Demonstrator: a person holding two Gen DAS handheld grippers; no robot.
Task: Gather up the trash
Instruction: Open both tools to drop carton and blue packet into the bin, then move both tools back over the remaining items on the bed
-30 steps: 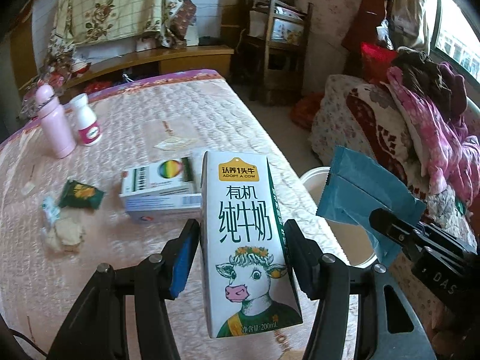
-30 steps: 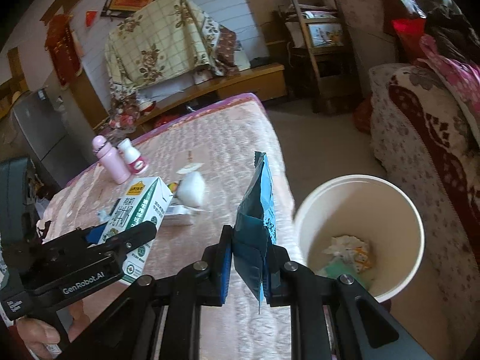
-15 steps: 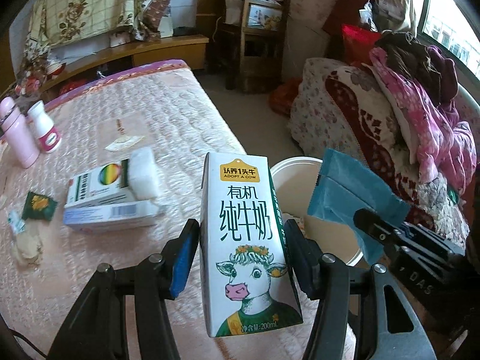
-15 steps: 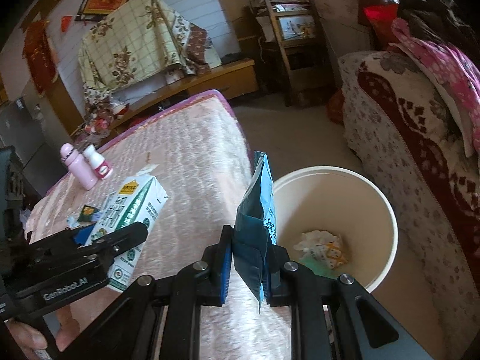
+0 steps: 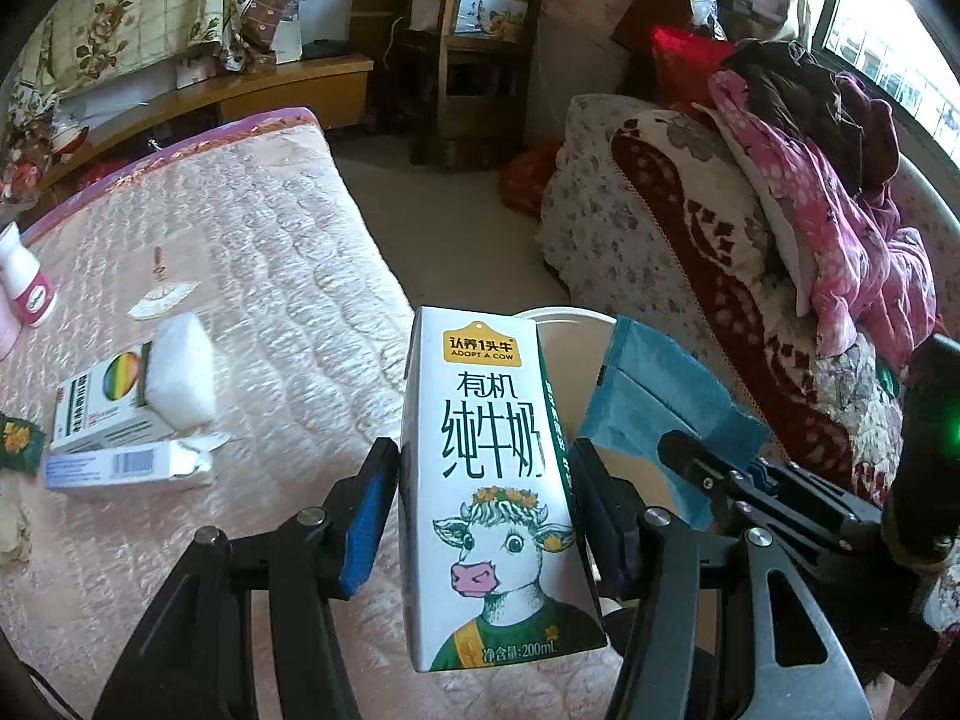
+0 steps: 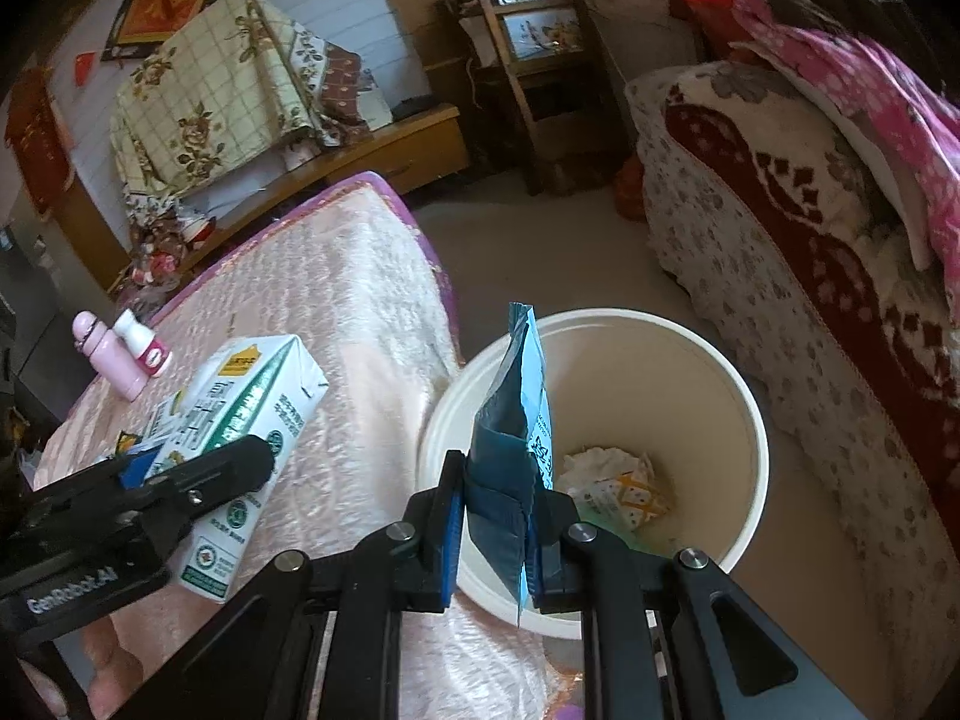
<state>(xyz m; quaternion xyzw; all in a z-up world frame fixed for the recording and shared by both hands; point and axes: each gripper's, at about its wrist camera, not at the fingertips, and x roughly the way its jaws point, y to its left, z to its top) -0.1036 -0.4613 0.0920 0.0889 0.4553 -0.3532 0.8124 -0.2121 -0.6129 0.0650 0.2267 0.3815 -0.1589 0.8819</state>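
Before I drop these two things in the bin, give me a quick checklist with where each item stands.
1. Left gripper clamped on the milk carton: ok.
2. Right gripper shut on the blue wrapper: ok.
3. Blue wrapper over the mouth of the white bin: ok, seen from the right wrist.
4. Milk carton over the bin: not ok, in the right wrist view it hangs above the pink bedspread.
5. Room in the bin: ok, only some crumpled trash at the bottom.
6. Grippers apart from each other: ok.
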